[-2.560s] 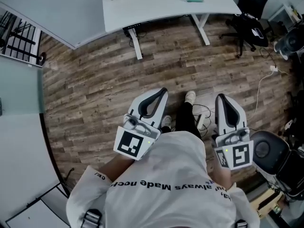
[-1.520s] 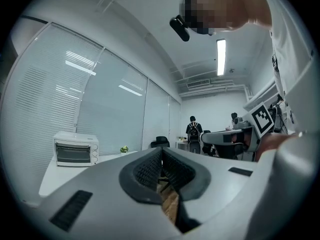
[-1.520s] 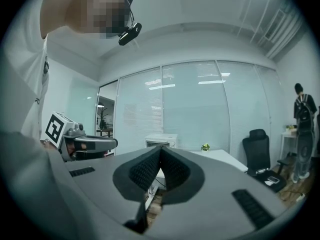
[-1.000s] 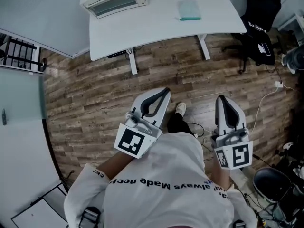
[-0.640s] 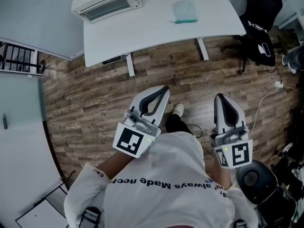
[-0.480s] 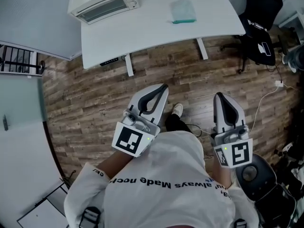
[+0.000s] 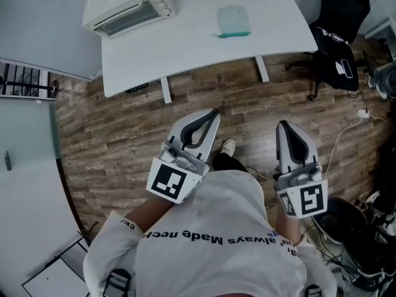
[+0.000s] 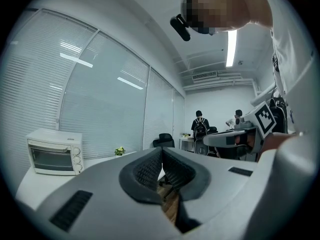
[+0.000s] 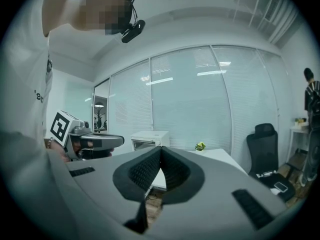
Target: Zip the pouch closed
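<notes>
The pouch [image 7: 233,22], pale and see-through with a teal edge, lies flat on the white table [image 7: 185,48] in the head view. Both grippers are held above the wooden floor, well short of the table. My left gripper [image 7: 213,112] points toward the table, jaws shut together with nothing between them. My right gripper [image 7: 283,124] is also shut and empty. In the left gripper view the jaws [image 8: 161,152] meet at their tips; the right gripper view shows its jaws [image 9: 161,149] closed the same way. The pouch is not visible in either gripper view.
A white toaster oven [image 7: 124,8] stands on the table's left end, also seen as the toaster oven [image 8: 52,151] in the left gripper view. A black office chair [image 7: 334,36] and cables lie to the right. Another chair base [image 7: 346,218] is near my right side.
The table, toaster oven and pouch have slid down and closer in the head view as the person walks toward them. Both grippers keep the same shut pose.
</notes>
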Demonstrator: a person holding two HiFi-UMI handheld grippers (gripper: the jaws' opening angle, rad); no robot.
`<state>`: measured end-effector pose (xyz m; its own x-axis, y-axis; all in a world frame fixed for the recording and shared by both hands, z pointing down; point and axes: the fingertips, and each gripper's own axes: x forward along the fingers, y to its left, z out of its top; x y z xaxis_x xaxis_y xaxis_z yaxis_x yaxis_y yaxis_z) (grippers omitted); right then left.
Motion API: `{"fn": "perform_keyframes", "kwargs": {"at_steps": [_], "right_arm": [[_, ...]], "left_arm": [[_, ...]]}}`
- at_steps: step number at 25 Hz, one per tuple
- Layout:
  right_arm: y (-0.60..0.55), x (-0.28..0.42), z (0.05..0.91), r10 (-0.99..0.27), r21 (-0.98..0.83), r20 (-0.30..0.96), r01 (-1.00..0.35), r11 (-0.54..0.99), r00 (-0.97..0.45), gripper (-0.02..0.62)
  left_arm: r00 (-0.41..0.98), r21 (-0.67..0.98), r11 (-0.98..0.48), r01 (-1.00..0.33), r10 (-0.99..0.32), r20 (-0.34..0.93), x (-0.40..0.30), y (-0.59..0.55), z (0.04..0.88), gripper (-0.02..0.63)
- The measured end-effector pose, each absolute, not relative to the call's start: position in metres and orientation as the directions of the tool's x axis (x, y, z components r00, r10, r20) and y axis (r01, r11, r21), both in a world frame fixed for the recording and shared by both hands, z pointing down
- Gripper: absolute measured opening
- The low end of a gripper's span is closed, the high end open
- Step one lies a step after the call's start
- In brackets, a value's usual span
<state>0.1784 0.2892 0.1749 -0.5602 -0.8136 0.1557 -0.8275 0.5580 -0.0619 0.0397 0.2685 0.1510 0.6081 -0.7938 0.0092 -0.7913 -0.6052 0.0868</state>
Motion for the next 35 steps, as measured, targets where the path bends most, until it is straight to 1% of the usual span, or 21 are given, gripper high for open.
{"fn": "perform_keyframes", "kwargs": {"at_steps": [9, 20, 35], "right_arm": [[0.271, 0.197, 0.182, -0.798, -0.08, 0.166, -0.815, 0.575, -0.579, 0.008], [0.266, 0.194, 0.185, -0.787, -0.098, 0.16, -0.803, 0.588, -0.595, 0.008], [0.215, 0.181, 0.182, -0.787, -0.073, 0.159, -0.802, 0.592, -0.596, 0.008]], "left_arm": [[0.592, 0.094, -0.587, -0.804, -0.806, 0.023, 0.06, 0.253, 0.155, 0.021], [0.583, 0.093, -0.579, -0.81, -0.812, 0.027, 0.06, 0.251, 0.158, 0.021], [0.585, 0.102, -0.582, -0.807, -0.811, 0.001, 0.048, 0.2, 0.157, 0.021]]}}
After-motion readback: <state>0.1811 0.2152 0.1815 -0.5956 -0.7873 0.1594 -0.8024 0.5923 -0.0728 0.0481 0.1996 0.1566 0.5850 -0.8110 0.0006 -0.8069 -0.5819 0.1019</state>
